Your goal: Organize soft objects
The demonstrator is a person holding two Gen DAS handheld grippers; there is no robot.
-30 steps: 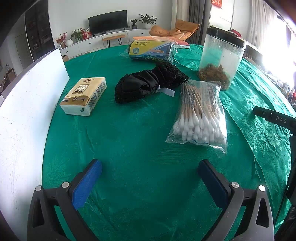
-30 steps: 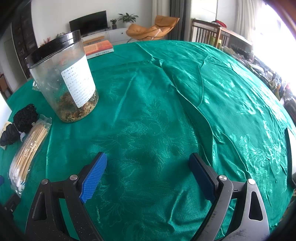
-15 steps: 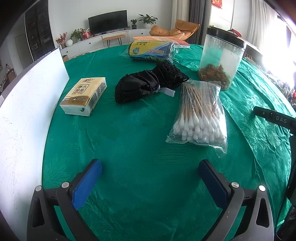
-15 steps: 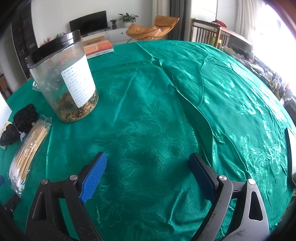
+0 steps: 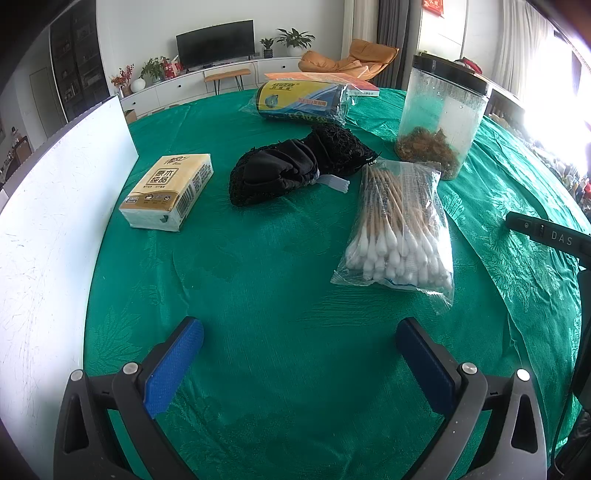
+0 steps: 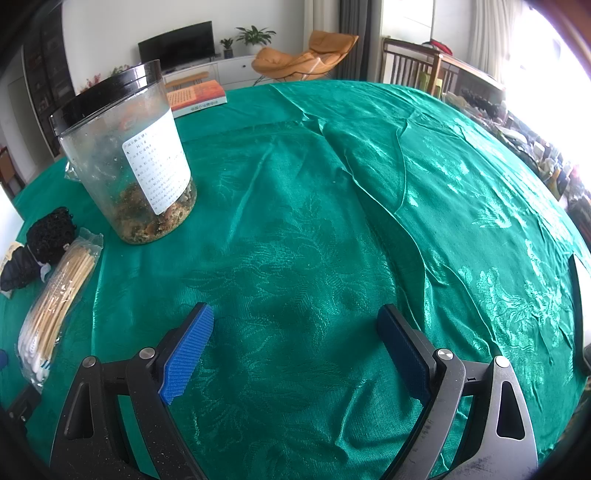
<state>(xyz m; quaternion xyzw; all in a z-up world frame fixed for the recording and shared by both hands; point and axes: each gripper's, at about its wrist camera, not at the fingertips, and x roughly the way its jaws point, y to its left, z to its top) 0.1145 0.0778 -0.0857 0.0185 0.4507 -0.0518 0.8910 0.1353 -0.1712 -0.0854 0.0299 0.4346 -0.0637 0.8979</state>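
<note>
Both the left gripper [image 5: 300, 349] and right gripper [image 6: 295, 332] hover spread wide and empty above the green-clothed bench [image 5: 280, 280]. The cotton swab bag [image 5: 400, 225], black mesh bundle [image 5: 295, 162] and tissue pack [image 5: 168, 190] lie ahead of the left gripper, near the jar [image 6: 127, 155].

Setting: home living/dining room. Evidence: flat television [image 5: 215, 43] on a long white sideboard [image 5: 192, 83] against the far wall; potted plants [image 5: 295, 37] on the sideboard; orange lounge chair [image 6: 304, 61] near grey curtains [image 5: 391, 26]; wooden dining chairs [image 6: 417, 74] by a bright window. Work surface is a round table with green patterned tablecloth [image 6: 314, 229].
</note>
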